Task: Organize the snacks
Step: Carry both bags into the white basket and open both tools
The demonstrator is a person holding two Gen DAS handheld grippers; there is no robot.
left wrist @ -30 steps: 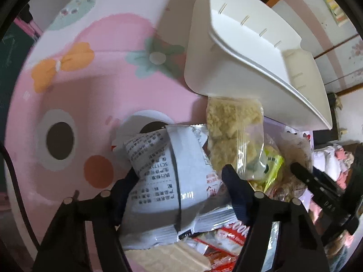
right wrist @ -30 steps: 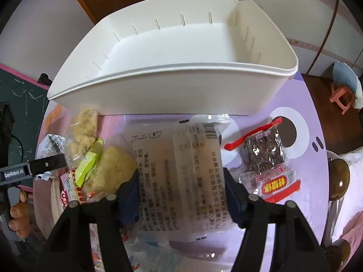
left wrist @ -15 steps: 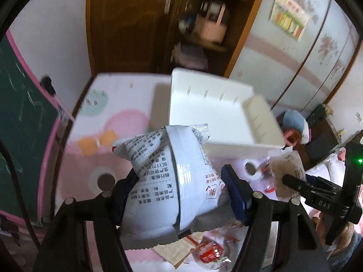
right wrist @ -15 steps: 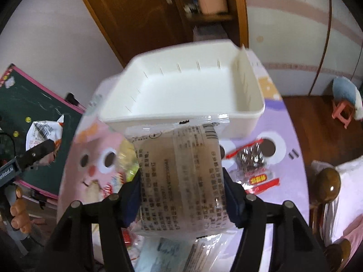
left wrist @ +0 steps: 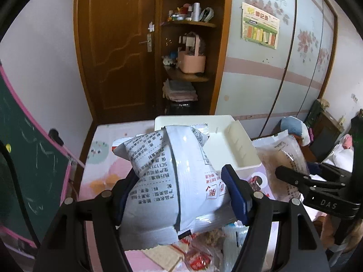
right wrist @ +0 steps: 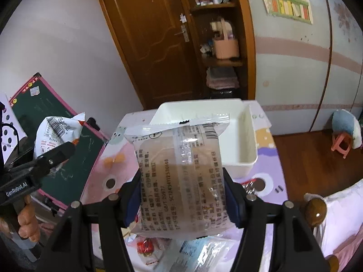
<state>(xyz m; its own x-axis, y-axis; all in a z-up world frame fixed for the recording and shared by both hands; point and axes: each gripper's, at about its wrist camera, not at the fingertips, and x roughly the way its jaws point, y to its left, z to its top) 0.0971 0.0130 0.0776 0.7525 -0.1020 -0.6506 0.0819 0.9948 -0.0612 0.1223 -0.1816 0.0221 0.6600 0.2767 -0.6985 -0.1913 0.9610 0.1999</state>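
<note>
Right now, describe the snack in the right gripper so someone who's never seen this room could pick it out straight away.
Find the white bin on the pink and purple cartoon table. In front of it the right gripper holds up a clear packet with a brownish cake inside. Unlike the opaque white bag in the left gripper, you can see through it.

Ahead of you stands a brown wooden door (left wrist: 118, 52), and just right of it an open shelf nook holds a pink basket (left wrist: 191, 61) above folded towels (left wrist: 179, 90). A poster (left wrist: 261, 26) hangs on the wall. Left, a pink-framed chalkboard (right wrist: 56, 122) leans; right, a pink stool (right wrist: 341, 144).
</note>
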